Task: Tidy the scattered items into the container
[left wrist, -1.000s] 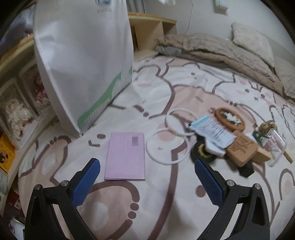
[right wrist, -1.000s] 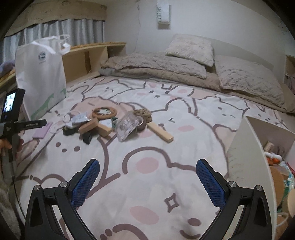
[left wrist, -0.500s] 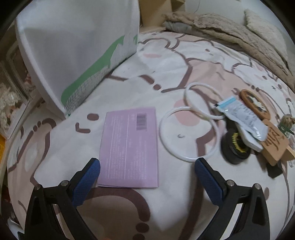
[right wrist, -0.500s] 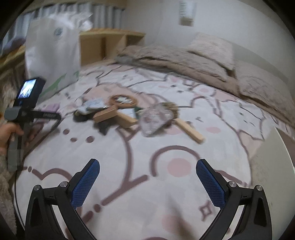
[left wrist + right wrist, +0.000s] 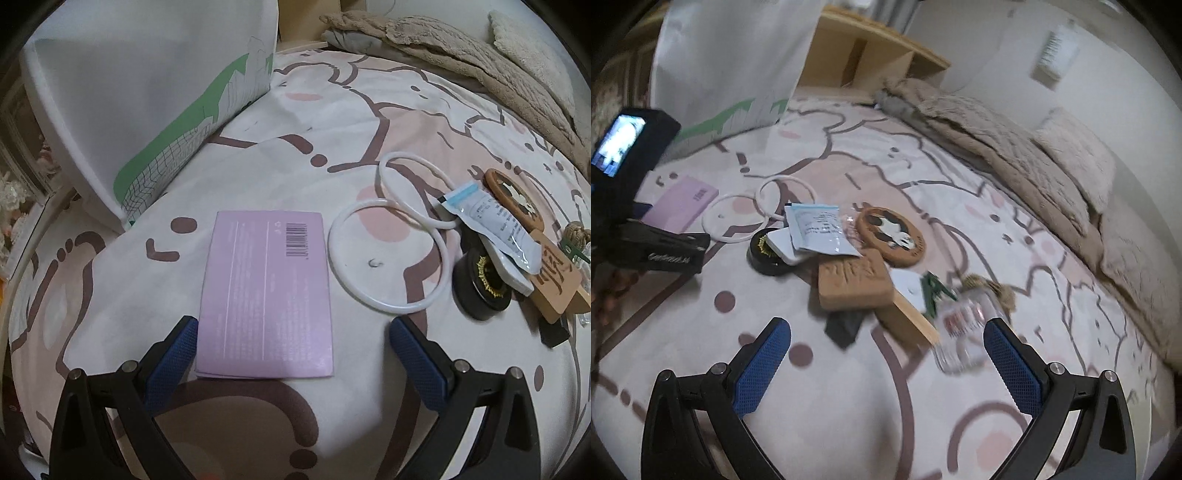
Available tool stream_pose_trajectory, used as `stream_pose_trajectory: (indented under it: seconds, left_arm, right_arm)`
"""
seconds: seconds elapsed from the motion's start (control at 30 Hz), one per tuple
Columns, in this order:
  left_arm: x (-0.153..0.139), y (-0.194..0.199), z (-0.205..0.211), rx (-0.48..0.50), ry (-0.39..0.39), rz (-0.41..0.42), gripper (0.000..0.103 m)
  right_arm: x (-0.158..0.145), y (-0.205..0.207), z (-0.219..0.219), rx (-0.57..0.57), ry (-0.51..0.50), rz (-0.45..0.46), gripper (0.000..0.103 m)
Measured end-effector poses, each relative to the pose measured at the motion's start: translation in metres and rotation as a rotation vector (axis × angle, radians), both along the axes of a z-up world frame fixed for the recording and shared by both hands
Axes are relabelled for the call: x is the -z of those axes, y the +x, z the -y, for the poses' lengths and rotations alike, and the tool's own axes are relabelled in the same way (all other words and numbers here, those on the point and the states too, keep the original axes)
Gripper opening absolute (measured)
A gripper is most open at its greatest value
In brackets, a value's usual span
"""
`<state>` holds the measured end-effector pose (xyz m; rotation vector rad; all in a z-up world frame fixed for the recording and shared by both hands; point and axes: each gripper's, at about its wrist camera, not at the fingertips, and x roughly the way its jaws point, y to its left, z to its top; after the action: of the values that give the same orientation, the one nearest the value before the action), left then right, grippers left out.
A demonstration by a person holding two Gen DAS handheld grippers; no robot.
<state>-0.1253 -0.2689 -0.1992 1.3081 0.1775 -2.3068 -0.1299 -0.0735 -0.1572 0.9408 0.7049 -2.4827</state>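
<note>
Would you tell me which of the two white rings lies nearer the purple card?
The larger-looking ring, lying just right of the purple card; the other ring sits farther back, overlapping it, its far side under the packet.

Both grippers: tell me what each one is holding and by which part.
Nothing is held. The left gripper is open over the near end of the purple card; the right gripper is open above the pile.

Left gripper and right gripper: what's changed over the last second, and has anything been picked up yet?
The left gripper has closed in on the purple card, open fingers now flanking its near end. The right gripper swung in over the pile, open, near the clear packet. Nothing grasped; the card, white rings and white bag lie unmoved.
</note>
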Motion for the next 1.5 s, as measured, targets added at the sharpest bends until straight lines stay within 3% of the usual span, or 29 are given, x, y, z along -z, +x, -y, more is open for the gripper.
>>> stream_pose_trajectory:
  seconds: [0.23,0.33,0.47,0.53,0.97,1.0,1.03,1.13,1.5]
  left_arm:
    - [-0.005,0.003,0.004,0.018,0.019,-0.023,0.077]
    - [-0.008,0.005,0.008,0.018,0.024,-0.035,0.069]
    - [-0.008,0.006,0.011,0.026,0.041,-0.046,0.068]
    - [-0.010,0.007,0.012,0.024,0.049,-0.053,0.068]
    - [-0.038,0.024,0.027,-0.052,0.116,-0.172,0.065]
    - [-0.039,0.025,0.025,-0.049,0.113,-0.176,0.048]
    - [-0.040,0.025,0.025,-0.047,0.115,-0.176,0.024]
    - [-0.041,0.025,0.026,-0.043,0.149,-0.178,0.023]
    - [-0.041,0.026,0.023,-0.030,0.142,-0.172,0.022]
  right_arm:
    - [0.018,-0.028,0.032,-0.010,0.089,0.064,0.101]
    - [0.029,-0.040,0.038,0.008,0.106,0.125,0.089]
    - [0.039,-0.050,0.043,0.019,0.132,0.149,0.082]
    - [0.043,-0.053,0.045,0.017,0.135,0.168,0.067]
    - [0.026,-0.026,0.030,0.002,0.016,0.151,0.067]
    - [0.024,-0.025,0.028,0.005,0.002,0.152,0.067]
    - [0.020,-0.022,0.026,0.009,-0.015,0.152,0.067]
    - [0.011,-0.015,0.018,0.016,-0.047,0.137,0.067]
    - [-0.014,0.023,-0.028,0.043,-0.168,0.130,0.066]
